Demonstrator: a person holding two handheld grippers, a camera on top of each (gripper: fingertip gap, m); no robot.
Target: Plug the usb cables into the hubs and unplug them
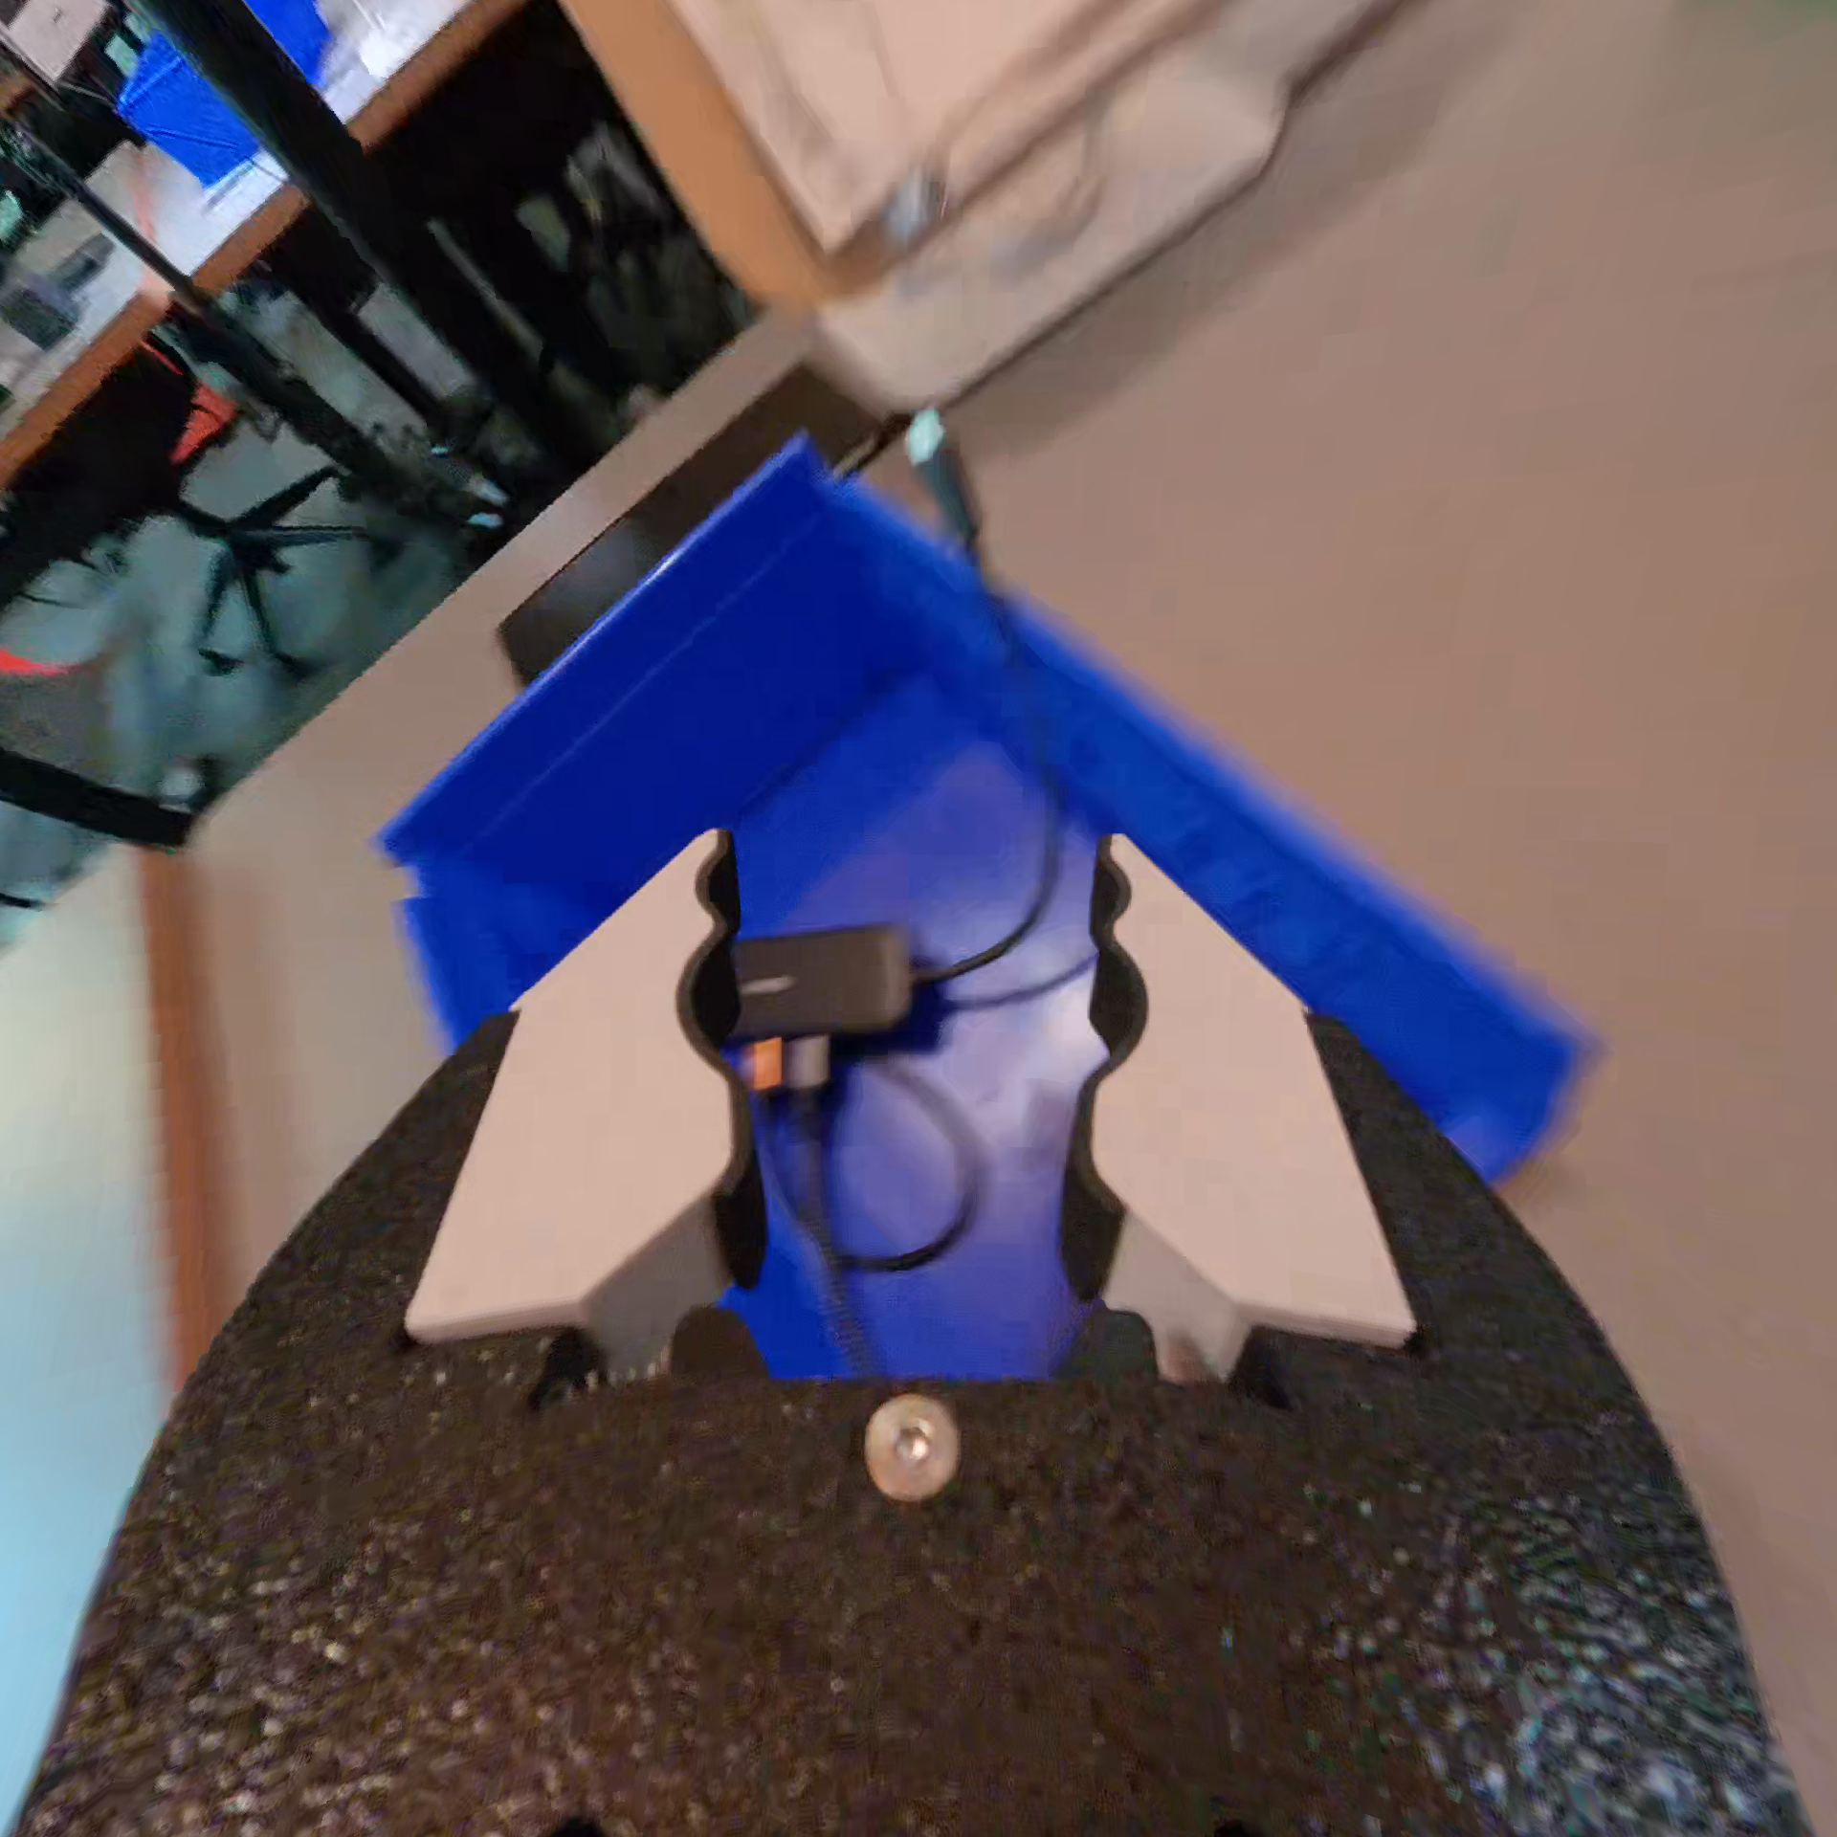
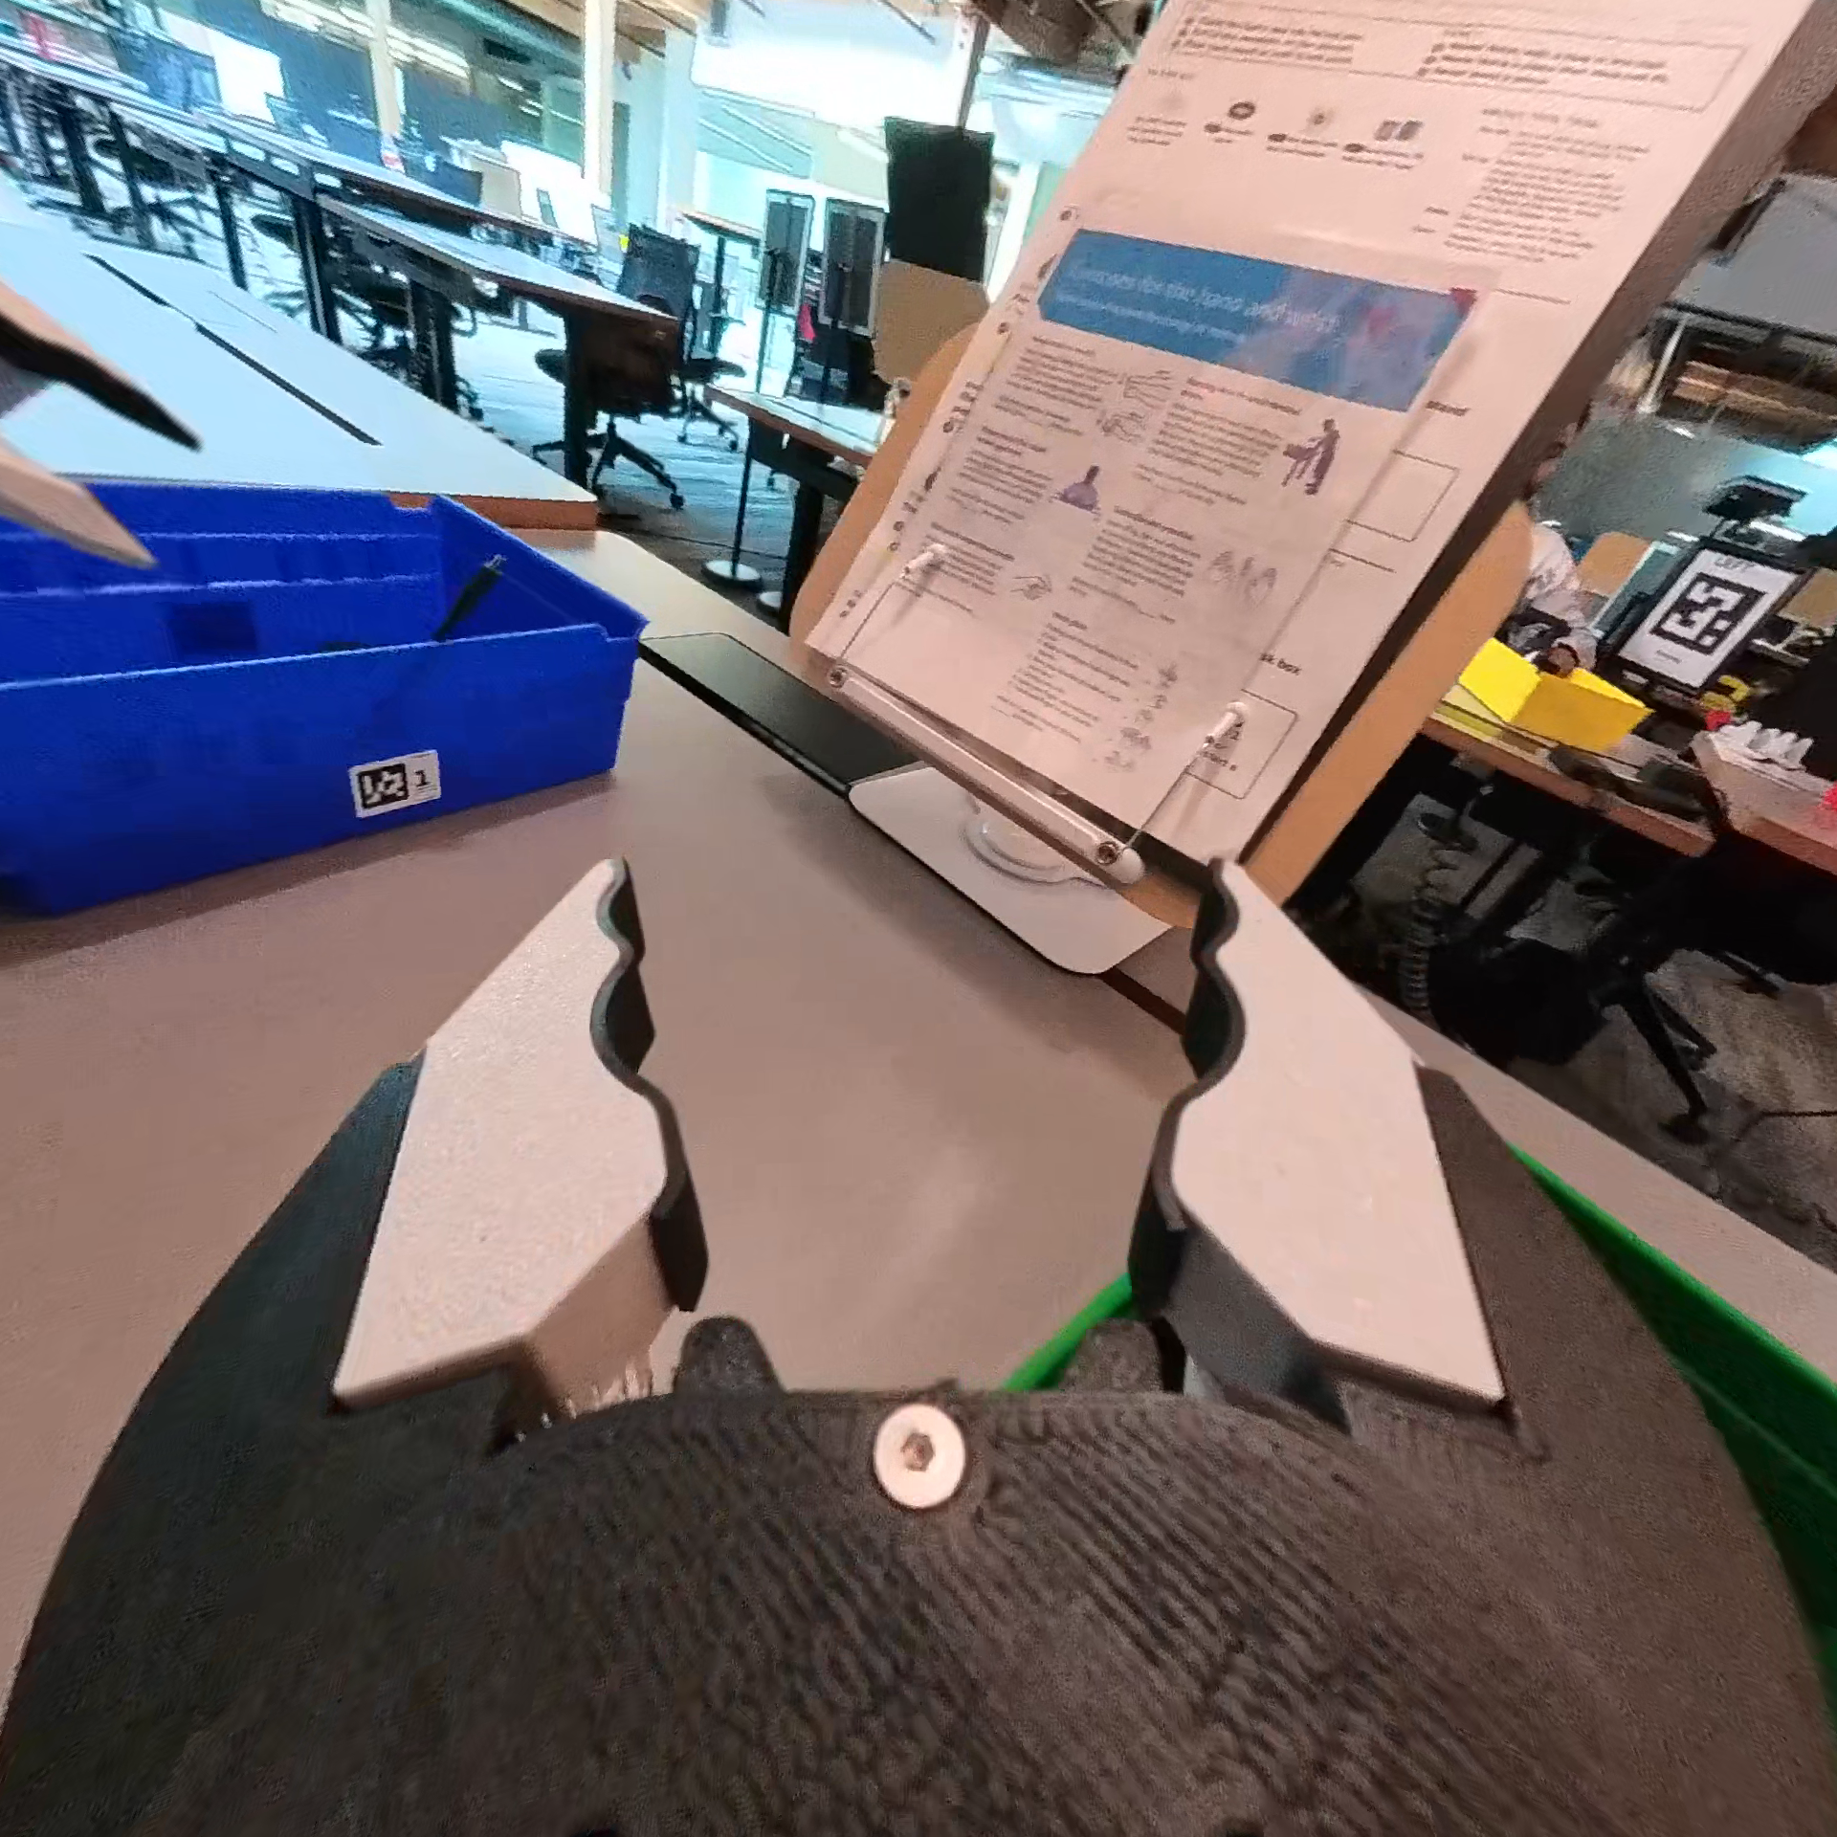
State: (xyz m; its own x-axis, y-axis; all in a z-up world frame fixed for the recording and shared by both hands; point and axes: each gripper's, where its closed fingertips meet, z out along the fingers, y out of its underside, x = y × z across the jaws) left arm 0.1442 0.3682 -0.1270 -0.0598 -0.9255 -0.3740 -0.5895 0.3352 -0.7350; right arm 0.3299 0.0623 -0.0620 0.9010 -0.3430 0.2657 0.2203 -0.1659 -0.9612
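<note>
A black usb hub (image 1: 820,979) lies in a blue bin (image 1: 636,755), with a plug with an orange tab (image 1: 785,1064) against its near edge and thin black cables (image 1: 1029,865) looped round it. One cable end sticks up over the bin's far rim (image 1: 944,477). My left gripper (image 1: 915,875) is open above the bin, the hub between its fingers. In the right wrist view my right gripper (image 2: 919,900) is open and empty over bare table. The blue bin (image 2: 249,716) sits at left, a cable end (image 2: 467,596) poking up, the left gripper's fingers (image 2: 70,507) over it.
A tilted document stand with printed sheets (image 2: 1143,517) rests on a white base (image 2: 1004,885) ahead of my right gripper. A green bin edge (image 2: 1690,1342) is at lower right. A black strip (image 2: 765,696) lies on the table behind the blue bin. The table edge runs at right.
</note>
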